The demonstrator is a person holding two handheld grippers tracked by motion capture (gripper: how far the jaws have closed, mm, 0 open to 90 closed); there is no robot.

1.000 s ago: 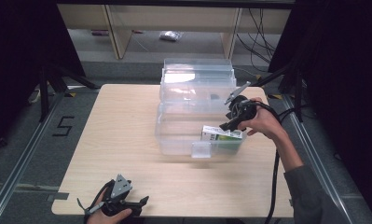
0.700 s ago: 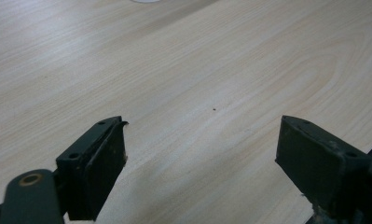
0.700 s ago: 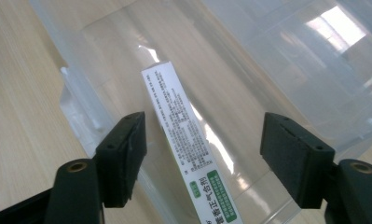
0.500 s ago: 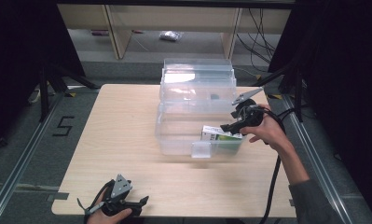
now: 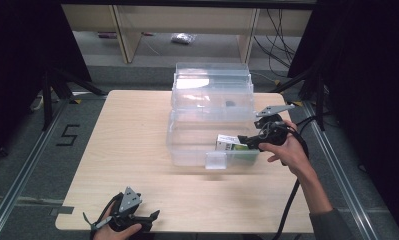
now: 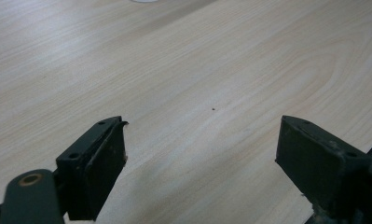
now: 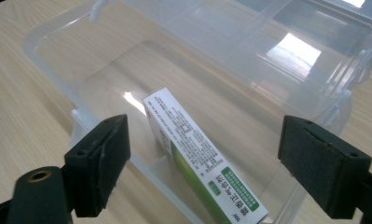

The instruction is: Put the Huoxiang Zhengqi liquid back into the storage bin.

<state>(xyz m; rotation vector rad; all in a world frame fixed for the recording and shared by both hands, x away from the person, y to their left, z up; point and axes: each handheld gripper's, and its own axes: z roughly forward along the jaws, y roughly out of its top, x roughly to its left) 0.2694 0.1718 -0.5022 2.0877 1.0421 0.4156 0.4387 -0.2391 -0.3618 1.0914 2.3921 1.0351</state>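
The green-and-white box (image 7: 200, 158) already lies inside the clear bin (image 7: 62, 49); the right tool (image 5: 248, 142), just beside it, has just spread, empty; closing the lid looks left.

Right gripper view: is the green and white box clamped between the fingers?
No. The box lies in the clear bin, and both fingers stand wide apart, clear of it.

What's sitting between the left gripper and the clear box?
Nothing: in the high view, bare table separates the left gripper from the clear box.
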